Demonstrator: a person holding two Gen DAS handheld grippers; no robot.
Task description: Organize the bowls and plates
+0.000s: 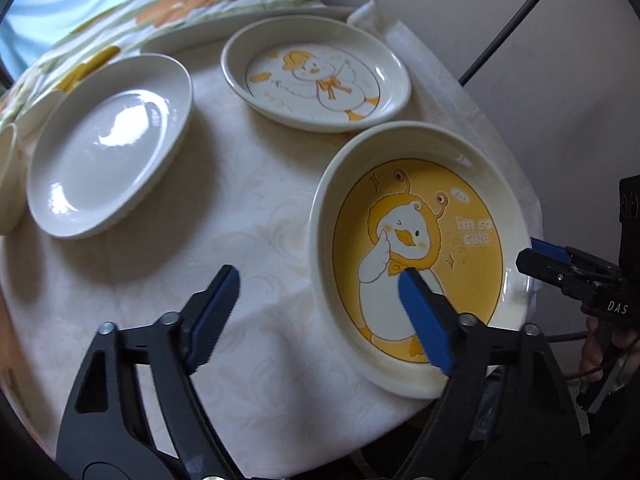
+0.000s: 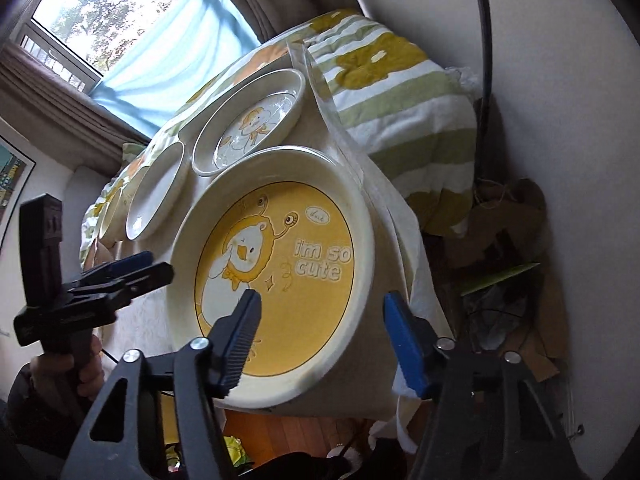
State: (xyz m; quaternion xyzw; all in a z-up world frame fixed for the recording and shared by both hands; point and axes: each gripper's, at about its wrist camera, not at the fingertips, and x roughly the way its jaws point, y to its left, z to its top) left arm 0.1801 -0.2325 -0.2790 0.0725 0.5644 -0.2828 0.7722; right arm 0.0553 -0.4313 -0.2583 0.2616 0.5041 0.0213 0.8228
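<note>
A cream deep plate with a yellow duck picture and the words "i'm so cute" [image 1: 452, 216] [image 2: 304, 248] lies at the near right edge of the cloth-covered table [image 1: 248, 208]. My left gripper [image 1: 318, 280] [image 2: 156, 266] is open and straddles the plate's left rim, one blue pad over the picture and the other over the cloth. My right gripper [image 2: 320, 300] [image 1: 532, 254] is open astride the right rim, with its inner finger above the yellow field. No pad presses on the plate. Behind it lie a smaller duck plate [image 1: 316, 76] [image 2: 256, 124] and a plain white plate [image 1: 108, 148] [image 2: 160, 196].
A long white dish rim [image 1: 240, 28] and a bowl [image 1: 8, 176] line the table's far and left sides. A flowered quilt [image 1: 180, 4] [image 2: 400, 92] lies behind the table. Cardboard clutter [image 2: 512, 220] fills the floor on the right. A hand [image 2: 64, 372] grips the left tool.
</note>
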